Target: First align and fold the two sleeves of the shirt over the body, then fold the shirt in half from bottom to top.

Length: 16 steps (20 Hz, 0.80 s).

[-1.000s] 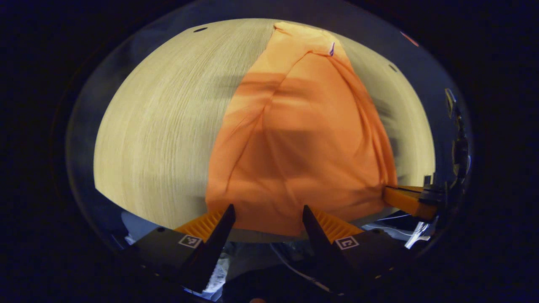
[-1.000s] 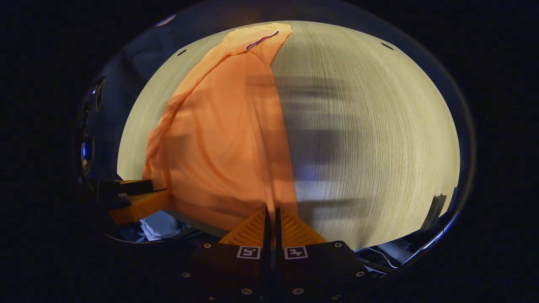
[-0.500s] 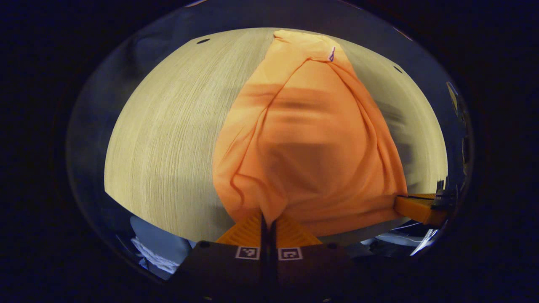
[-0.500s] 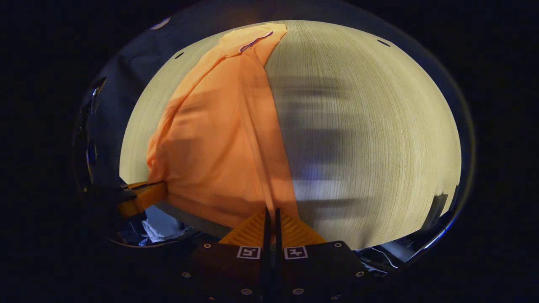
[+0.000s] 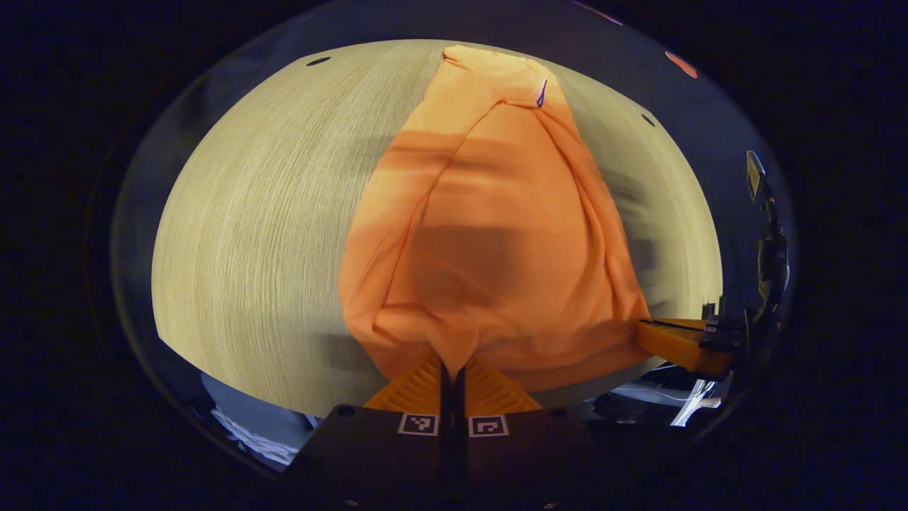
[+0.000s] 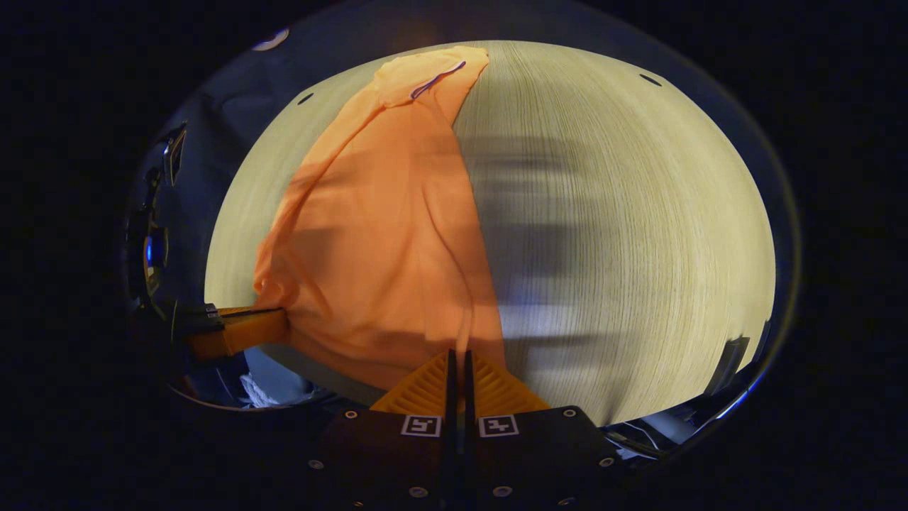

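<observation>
Both hand-held grippers — left [image 5: 452, 365], right [image 6: 458, 355] — pinch the orange cloth shirt's [image 5: 489, 234] hem; long axis runs to 12 o'clock across pale wooden tabletop [image 5: 255, 220].

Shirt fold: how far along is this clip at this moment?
Done: the orange shirt lies as a narrow strip on the wooden table, sleeves apparently already folded over the body. In hand: the left tool and the right tool are each shut on the near hem, where the cloth bunches. Left: carrying the hem up to the collar, which lies uncovered at the far end.
</observation>
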Each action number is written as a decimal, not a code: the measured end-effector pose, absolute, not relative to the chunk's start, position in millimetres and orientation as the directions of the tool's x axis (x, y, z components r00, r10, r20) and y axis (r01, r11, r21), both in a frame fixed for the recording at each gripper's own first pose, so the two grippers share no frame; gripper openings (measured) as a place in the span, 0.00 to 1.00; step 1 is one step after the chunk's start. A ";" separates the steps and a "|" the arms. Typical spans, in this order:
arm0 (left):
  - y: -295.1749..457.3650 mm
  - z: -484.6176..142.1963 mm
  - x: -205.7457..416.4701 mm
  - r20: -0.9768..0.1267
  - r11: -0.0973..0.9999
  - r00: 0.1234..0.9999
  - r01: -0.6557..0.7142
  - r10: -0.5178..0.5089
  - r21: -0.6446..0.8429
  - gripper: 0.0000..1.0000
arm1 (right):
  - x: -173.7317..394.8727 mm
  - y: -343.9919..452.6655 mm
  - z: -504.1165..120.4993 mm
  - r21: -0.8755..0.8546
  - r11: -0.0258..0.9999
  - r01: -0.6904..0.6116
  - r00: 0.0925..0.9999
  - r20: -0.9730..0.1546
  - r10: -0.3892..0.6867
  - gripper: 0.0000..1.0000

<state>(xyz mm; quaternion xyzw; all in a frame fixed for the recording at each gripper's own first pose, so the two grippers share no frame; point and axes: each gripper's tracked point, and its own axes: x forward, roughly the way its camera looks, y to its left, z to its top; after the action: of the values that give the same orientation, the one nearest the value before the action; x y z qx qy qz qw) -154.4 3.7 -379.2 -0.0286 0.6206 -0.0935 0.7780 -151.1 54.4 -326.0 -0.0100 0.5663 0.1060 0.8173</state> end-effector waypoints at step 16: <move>1.8 -255.4 24.2 -0.797 0.945 0.511 0.223 -0.323 -0.240 0.01 | 2.8 70.2 -181.8 0.108 0.978 -0.176 0.629 -0.752 0.196 0.05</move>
<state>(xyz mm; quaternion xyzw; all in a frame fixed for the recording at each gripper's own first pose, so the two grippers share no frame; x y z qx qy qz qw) 24.2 1.8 -255.4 -0.0531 0.4689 -0.1573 0.8675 2.8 70.2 -181.8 0.0120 0.4181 0.1031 0.9024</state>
